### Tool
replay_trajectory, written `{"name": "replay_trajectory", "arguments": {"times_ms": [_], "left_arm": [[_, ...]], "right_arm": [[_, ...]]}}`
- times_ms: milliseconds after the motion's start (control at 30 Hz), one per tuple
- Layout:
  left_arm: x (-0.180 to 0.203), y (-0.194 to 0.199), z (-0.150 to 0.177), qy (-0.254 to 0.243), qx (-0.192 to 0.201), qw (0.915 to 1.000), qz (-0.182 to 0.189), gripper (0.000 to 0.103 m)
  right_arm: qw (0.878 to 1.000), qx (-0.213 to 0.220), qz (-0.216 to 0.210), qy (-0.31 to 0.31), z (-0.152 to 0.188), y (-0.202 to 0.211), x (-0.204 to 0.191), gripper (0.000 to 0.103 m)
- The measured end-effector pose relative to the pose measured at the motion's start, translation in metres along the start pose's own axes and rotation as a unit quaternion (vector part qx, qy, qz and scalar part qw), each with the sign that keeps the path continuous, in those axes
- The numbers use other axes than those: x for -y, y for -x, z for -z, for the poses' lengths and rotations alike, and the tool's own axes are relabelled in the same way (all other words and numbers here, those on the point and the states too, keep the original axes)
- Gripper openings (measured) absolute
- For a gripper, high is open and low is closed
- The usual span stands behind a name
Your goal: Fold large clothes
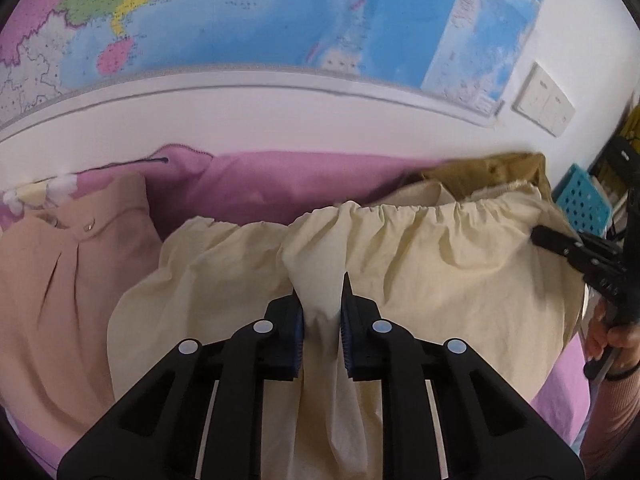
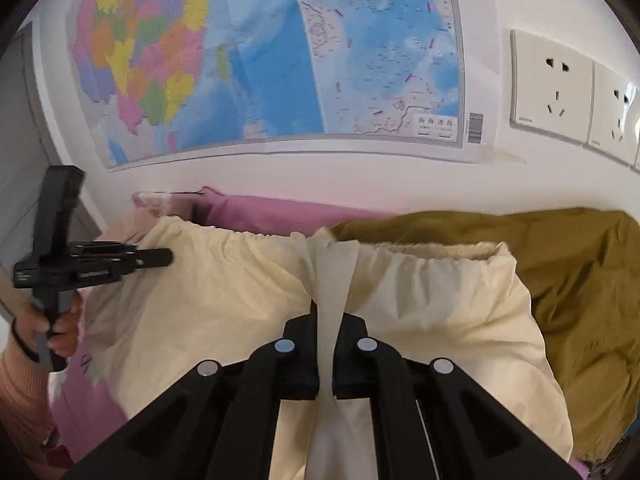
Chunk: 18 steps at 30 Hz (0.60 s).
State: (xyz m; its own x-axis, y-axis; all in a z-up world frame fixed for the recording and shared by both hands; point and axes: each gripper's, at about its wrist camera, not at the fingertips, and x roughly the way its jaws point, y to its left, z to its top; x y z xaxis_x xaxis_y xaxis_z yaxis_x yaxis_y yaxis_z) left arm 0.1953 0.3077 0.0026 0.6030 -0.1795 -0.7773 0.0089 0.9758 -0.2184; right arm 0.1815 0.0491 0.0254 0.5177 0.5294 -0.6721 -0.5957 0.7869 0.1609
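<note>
**Both grippers pinching the pale yellow garment at the wall side of the bed**

The left gripper [image 1: 322, 300], a black two-finger tool with blue ribbed pads, is nearly closed on a bunched fold of the pale yellow cotton garment with a gathered elastic edge [image 1: 420, 272]; the cloth fills the narrow gap between the pads and runs down between the fingers. In the right wrist view the same tool appears from the side [image 2: 160, 258], carried by the person's left hand [image 2: 60, 326], its tip at the garment's left edge.

The right gripper [image 2: 327, 320], black likewise, is clamped tight on a thin flat pleat of the same garment [image 2: 432, 312], which rises from between its jaws toward the gathered edge. In the left wrist view its tip [image 1: 538, 236] meets the garment's right edge, with the person's right hand [image 1: 616, 332] on the handle below.

The garment lies spread on the pink bed sheet [image 1: 280, 184], its gathered edge toward the white wall [image 1: 280, 120]. To its left lies a peach pleated garment with a small button [image 1: 60, 272]; behind and to its right, touching it, lies an olive-brown cloth garment [image 2: 580, 280]. A coloured map poster [image 2: 280, 60] hangs on the wall above, with white wall sockets [image 2: 552, 80] beside it. A turquoise perforated plastic basket [image 1: 584, 196] shows at the right edge of the left wrist view.
</note>
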Motion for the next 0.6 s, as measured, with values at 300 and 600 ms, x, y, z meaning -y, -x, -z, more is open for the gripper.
{"name": "replay_trajectory", "arguments": {"times_ms": [300,600], "left_arm": [[-0.019,-0.018,0.016,0.029,-0.008,0.9994,-0.015,0.043],[-0.01,-0.016,0.041,-0.041,-0.006,0.9974,-0.059,0.054]], "right_arm": [[0.998,-0.055,0.0,-0.043,0.014,-0.062,0.026,0.004],[0.999,-0.03,0.028,-0.034,-0.003,-0.068,0.03,0.003]]}}
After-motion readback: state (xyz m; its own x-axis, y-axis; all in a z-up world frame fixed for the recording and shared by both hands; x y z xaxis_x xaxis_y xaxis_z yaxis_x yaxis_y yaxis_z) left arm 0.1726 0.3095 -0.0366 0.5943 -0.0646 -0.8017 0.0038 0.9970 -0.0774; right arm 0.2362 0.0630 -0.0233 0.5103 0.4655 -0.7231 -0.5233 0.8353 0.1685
